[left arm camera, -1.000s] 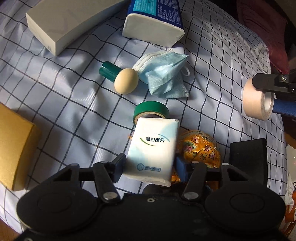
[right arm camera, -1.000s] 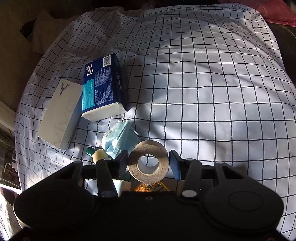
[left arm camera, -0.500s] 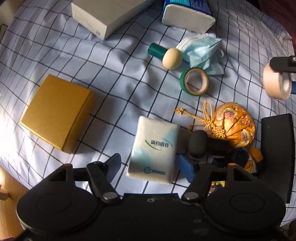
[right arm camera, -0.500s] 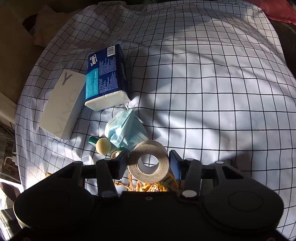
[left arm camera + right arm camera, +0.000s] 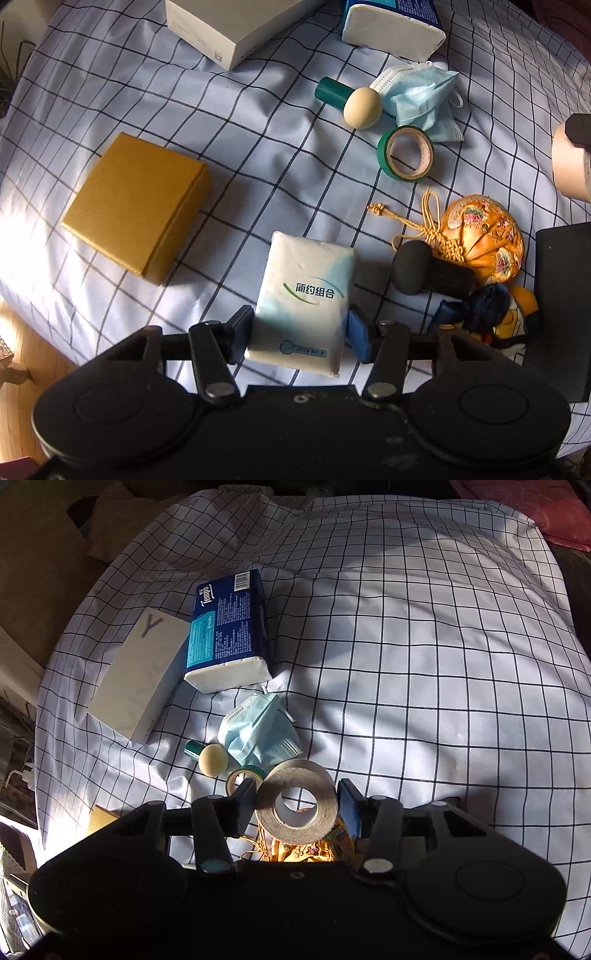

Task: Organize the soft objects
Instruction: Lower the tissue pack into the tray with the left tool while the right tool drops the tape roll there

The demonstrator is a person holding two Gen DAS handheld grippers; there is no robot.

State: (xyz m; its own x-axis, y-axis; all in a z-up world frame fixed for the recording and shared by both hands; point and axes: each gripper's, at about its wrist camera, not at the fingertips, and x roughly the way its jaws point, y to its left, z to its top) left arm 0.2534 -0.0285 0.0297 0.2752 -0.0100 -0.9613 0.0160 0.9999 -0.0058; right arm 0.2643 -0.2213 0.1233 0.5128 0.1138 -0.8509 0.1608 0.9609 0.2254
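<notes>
My left gripper (image 5: 299, 332) is shut on a white tissue pack (image 5: 304, 295) and holds it above the checked cloth. My right gripper (image 5: 297, 808) is shut on a beige tape roll (image 5: 297, 805), also seen at the right edge of the left wrist view (image 5: 569, 166). A blue face mask (image 5: 421, 98) (image 5: 260, 731), a large blue tissue pack (image 5: 391, 22) (image 5: 225, 627) and an orange embroidered pouch (image 5: 484, 236) lie on the cloth.
A gold box (image 5: 136, 203), a white box (image 5: 236, 26) (image 5: 138, 677), a green tape roll (image 5: 406, 153), a green-handled wooden egg (image 5: 354, 103), a black mushroom-shaped object (image 5: 424, 273) and a dark flat object (image 5: 565, 302) lie around. The cloth's edge and wood floor (image 5: 22, 325) are at the lower left.
My left gripper has lifted and pulled back with the tissue pack, bringing the gold box and black object into view. My right gripper has drawn back slightly with the tape roll.
</notes>
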